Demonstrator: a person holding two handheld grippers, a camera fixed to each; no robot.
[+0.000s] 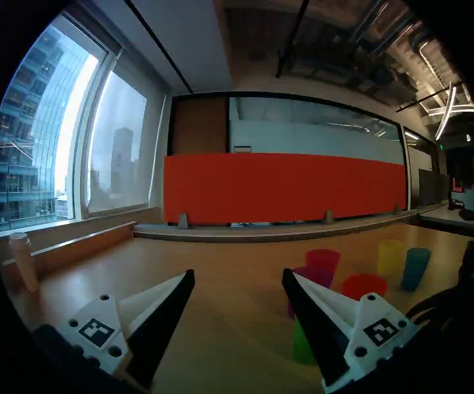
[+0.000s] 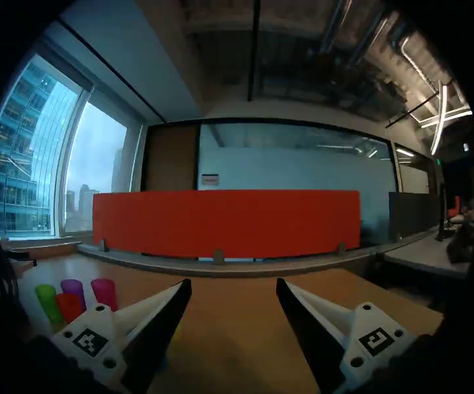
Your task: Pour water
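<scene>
Several coloured plastic cups stand in a cluster on the wooden table [image 1: 237, 262]. In the left gripper view I see a magenta cup [image 1: 323, 257], a purple cup [image 1: 314, 276], a red cup [image 1: 364, 286], a yellow cup [image 1: 390, 256], a teal cup [image 1: 415, 268] and a green cup [image 1: 301, 343] partly behind my right finger. My left gripper [image 1: 237, 276] is open, with nothing between its fingers, just left of the cluster. In the right gripper view the green cup [image 2: 48, 301], purple cup [image 2: 73, 289], red cup [image 2: 69, 306] and magenta cup [image 2: 104, 292] stand far left. My right gripper [image 2: 233, 284] is open and holds nothing.
An orange divider panel [image 1: 283, 187] runs along the table's far edge. A tall tan cup [image 1: 24, 261] stands by the window ledge at the left. Another desk [image 2: 427, 253] lies to the right, past the table's edge.
</scene>
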